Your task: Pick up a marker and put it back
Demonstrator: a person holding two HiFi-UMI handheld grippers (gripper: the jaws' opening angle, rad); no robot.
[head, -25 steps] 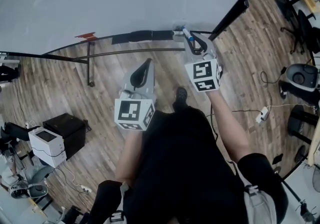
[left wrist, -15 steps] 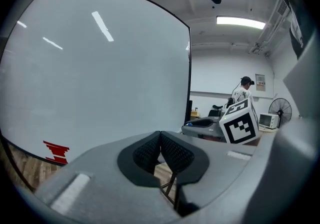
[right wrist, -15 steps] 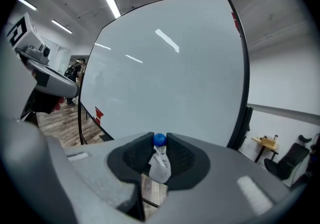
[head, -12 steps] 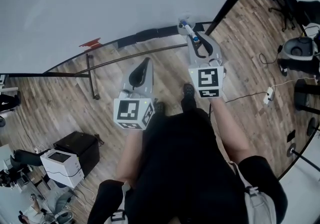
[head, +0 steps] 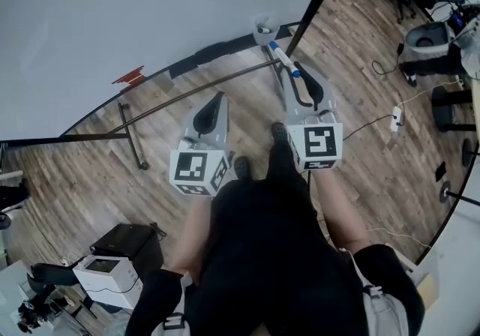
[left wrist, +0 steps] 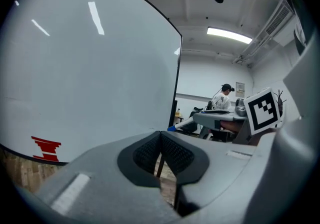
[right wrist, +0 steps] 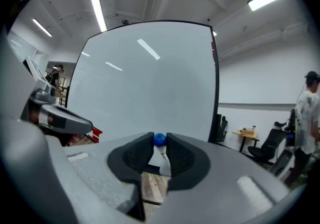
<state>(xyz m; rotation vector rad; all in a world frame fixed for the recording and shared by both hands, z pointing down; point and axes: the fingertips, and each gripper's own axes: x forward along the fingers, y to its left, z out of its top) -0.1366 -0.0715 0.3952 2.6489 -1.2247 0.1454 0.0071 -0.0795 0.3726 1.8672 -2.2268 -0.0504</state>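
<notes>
Nearest: person in black top (head: 262,252), arms out front. Left hand-held gripper (left wrist: 161,137), matte grey plastic w/ b&w square-marker cube: ribbed black pads pressed together at tips, nothing btwn. Right hand-held gripper (right wrist: 159,144) pinches the marker (head: 283,59), a slim white barrel w/ rounded blue cap poking fwd past the pads, up in the air. Below: wood-plank floor (head: 97,147). Beyond: big smooth whiteboard (head: 150,4), black frame, dark ledge (head: 217,48) along its lower edge.
</notes>
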